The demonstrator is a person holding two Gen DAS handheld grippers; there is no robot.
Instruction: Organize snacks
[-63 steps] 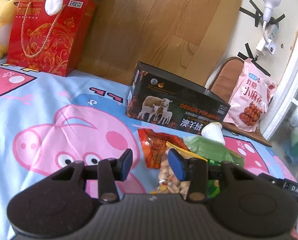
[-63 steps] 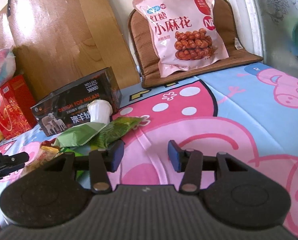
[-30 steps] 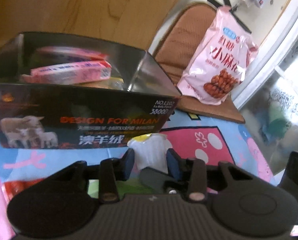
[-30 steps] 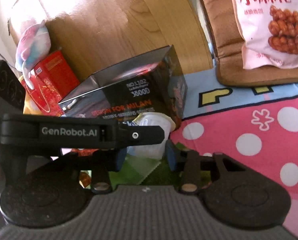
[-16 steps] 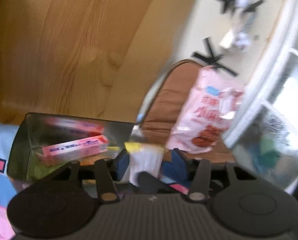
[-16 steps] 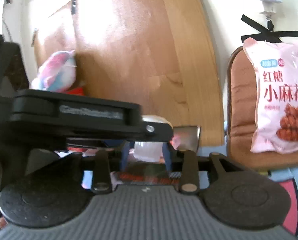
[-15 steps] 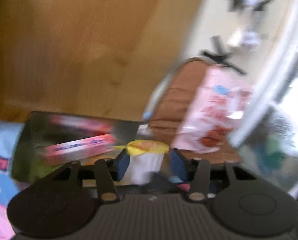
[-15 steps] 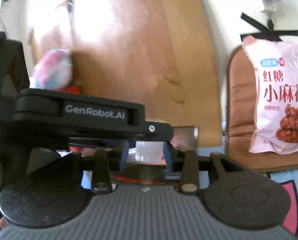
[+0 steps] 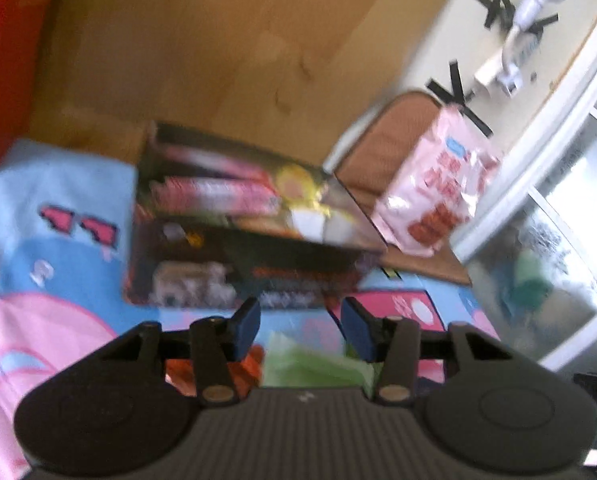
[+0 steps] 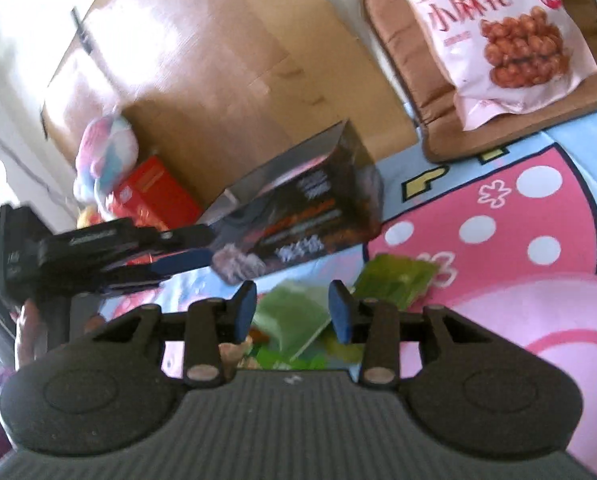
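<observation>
Hovering over the pink-and-blue cartoon pig bedsheet (image 9: 58, 216), left gripper (image 9: 300, 330) with blue fingers (image 9: 247, 326) spread apart and nothing between them. Right gripper (image 10: 291, 312) likewise parted and empty above the green foil snack packets (image 10: 294, 316). Lying inside the open dark cardboard box with sheep print (image 9: 234, 276): white jelly cup with yellow lid (image 9: 302, 216) at the right end, touching the long pink snack boxes (image 9: 214, 194). Leaning on the brown seat cushion (image 10: 410, 40) behind: pink bag of fried dough twists (image 10: 494, 32). Standing well apart to the left: red gift bag (image 10: 154, 192) under a pastel plush toy (image 10: 106, 152). Blurred, both views.
</observation>
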